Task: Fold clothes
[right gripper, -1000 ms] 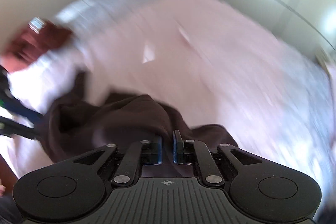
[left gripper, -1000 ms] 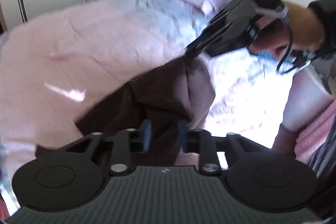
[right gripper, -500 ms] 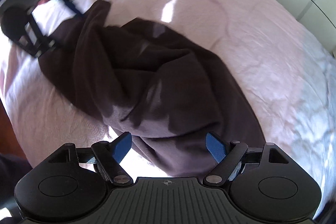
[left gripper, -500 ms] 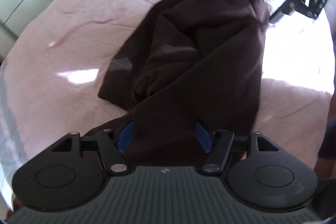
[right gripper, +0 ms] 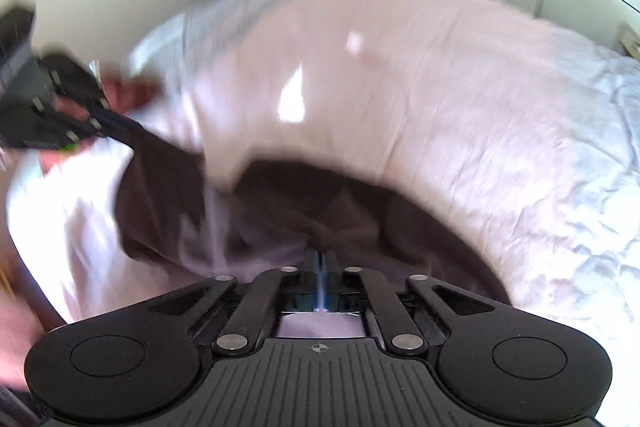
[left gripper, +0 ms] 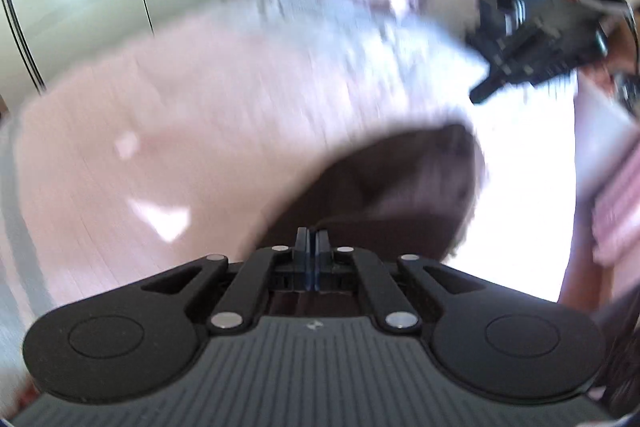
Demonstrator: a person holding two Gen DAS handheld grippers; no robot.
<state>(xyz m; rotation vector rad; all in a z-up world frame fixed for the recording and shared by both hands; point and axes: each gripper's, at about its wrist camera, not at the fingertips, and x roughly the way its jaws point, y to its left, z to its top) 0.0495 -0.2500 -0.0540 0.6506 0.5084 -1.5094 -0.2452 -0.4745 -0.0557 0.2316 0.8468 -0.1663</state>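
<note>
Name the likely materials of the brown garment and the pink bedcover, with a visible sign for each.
Brown garment: soft matte cloth, perhaps knit or fleece; it drapes in thick, dull folds. Pink bedcover: thin woven cloth, probably cotton; fine creases, matte. Blur leaves both uncertain.

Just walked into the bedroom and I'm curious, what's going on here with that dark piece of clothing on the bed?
A person is folding a dark brown garment on a bed with a pink cover, holding a pair of tongs in each hand. The left tongs and the right tongs are both shut, each at an edge of the garment. Whether either one pinches the cloth is hard to tell, since the pictures are blurred.
</note>
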